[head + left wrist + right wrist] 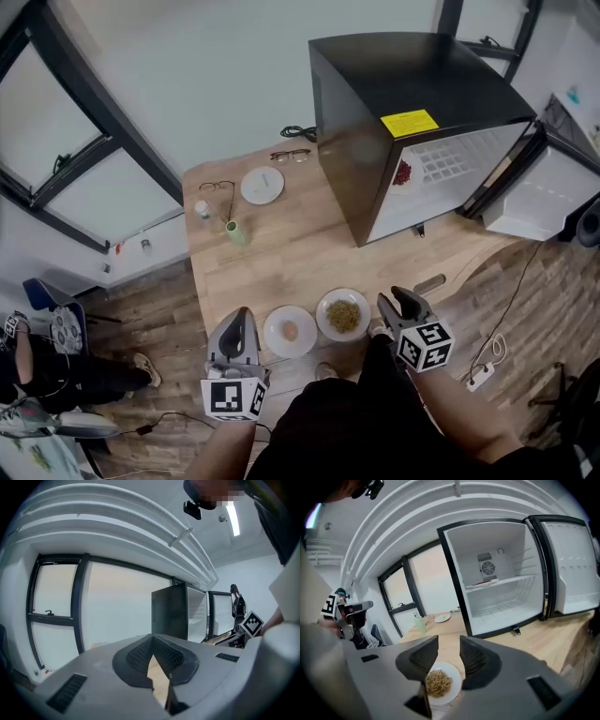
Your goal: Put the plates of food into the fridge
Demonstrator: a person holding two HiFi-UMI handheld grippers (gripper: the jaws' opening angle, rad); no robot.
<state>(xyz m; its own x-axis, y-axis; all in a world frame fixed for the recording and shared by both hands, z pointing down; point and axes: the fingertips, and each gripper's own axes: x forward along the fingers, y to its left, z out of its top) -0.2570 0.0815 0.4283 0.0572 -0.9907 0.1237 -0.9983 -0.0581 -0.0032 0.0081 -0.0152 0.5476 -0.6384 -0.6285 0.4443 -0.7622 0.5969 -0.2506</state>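
Two plates stand at the near edge of the wooden table (281, 253). One white plate holds a pale round piece of food (290, 331); the other holds brownish noodles (343, 315) (438, 683). My left gripper (240, 315) (151, 641) hovers left of the first plate, its jaws shut with nothing in them. My right gripper (394, 300) (449, 645) is just right of the noodle plate, open and empty, and the plate shows below the gap. The black fridge (412, 103) (501, 583) stands open, and a plate with red food (402, 174) (485, 581) lies on its shelf.
At the table's far end lie an empty white plate (262, 185), two pairs of glasses (291, 156) (217, 187), a green bottle (234, 231) and a small white bottle (202, 209). The fridge door (544, 192) swings out to the right. Windows line the left wall.
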